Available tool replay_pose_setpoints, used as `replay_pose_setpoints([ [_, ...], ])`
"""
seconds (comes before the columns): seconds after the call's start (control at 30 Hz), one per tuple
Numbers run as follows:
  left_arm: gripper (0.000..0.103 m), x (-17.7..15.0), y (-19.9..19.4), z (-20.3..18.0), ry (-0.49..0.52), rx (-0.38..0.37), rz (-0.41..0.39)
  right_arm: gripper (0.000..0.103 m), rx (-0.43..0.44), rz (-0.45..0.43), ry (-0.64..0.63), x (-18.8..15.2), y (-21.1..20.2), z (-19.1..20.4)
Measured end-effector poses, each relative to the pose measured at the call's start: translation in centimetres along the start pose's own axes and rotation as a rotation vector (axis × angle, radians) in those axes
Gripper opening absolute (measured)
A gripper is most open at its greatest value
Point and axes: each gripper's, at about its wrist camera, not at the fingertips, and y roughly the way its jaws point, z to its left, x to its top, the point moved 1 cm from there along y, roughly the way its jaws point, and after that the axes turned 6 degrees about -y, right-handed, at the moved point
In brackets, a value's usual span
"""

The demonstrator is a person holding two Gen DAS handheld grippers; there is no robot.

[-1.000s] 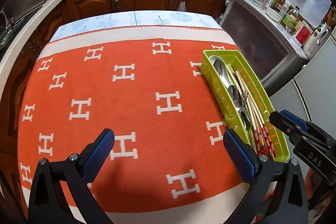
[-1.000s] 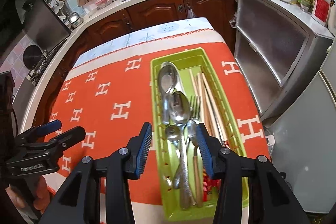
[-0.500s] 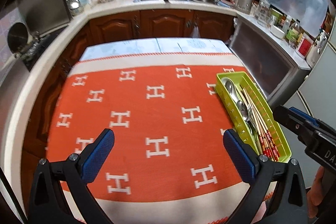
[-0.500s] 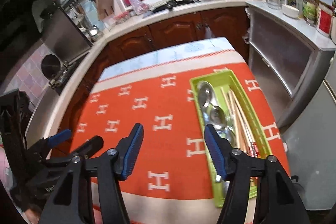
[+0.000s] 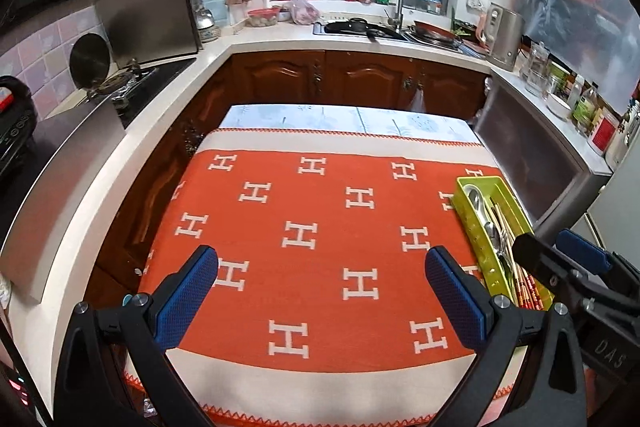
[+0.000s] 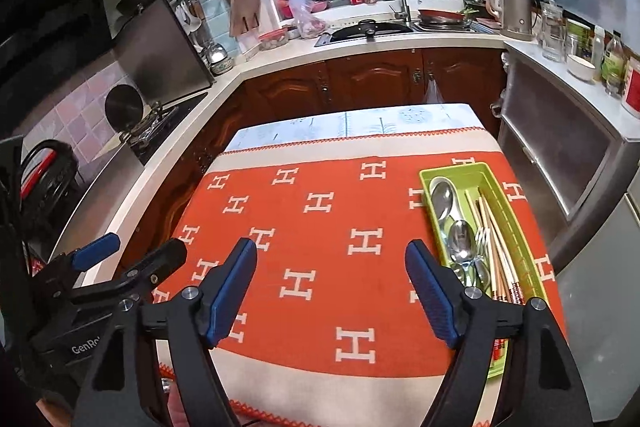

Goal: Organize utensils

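Fingers (image 6: 230, 291) spread wide and empty, utensil tray (image 6: 516, 223) lying off to their right.

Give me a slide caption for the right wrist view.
Open right gripper above orange cloth; spoons and chopsticks sorted in green tray.

Green tray (image 6: 505, 203) near cloth's right edge, lengthwise; spoons (image 6: 460, 235) left, fork middle, chopsticks (image 6: 498, 247) right

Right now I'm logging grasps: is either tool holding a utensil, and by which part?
Nothing is held. The left tool and right tool are both open and empty over the orange cloth; the utensils lie in the green tray.
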Motion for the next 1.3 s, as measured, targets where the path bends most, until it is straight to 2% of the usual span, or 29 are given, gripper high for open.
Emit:
replay_pose_setpoints([
  [0.2,0.102,-0.2,0.2,0.7,-0.006,0.011,-0.001,0.079,0.01,0.007,0.001,-0.3,0.5,1.0],
  [1.3,0.102,-0.2,1.6,2.0,-0.022,0.028,0.009,0.08,0.024,0.052,0.011,0.1,3.8,0.8],
])
